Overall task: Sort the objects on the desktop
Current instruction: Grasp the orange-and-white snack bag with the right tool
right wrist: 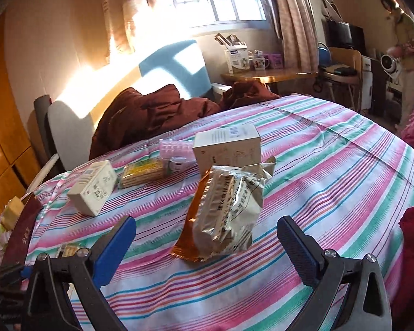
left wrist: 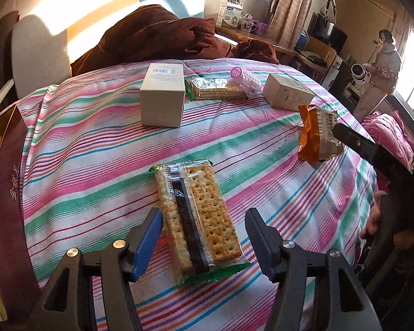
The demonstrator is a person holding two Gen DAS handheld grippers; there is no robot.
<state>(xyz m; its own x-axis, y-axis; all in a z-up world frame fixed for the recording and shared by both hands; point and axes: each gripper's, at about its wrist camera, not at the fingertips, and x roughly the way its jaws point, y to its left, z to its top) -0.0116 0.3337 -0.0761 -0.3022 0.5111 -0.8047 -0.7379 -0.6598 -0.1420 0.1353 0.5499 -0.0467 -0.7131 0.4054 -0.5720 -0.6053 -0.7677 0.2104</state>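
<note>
A green-edged cracker pack (left wrist: 197, 222) lies on the striped cloth (left wrist: 96, 165), its near end between the fingers of my open left gripper (left wrist: 204, 220). An orange and silver snack bag (right wrist: 223, 215) rests ahead of my open right gripper (right wrist: 207, 234), partly between its blue pads. The same bag (left wrist: 316, 135) shows at the right of the left wrist view, with a black finger of the right gripper beside it. Farther back sit a white box (left wrist: 162, 99), a second cracker pack (left wrist: 215, 88), a pink bottle (left wrist: 245, 78) and another white box (left wrist: 287, 93).
A dark red book or box (left wrist: 5, 207) lies along the table's left edge. A brown quilt (left wrist: 157, 35) is heaped behind the table beside a grey chair (left wrist: 33, 55). A person (right wrist: 408, 47) stands far right near a desk with cups (right wrist: 251, 63).
</note>
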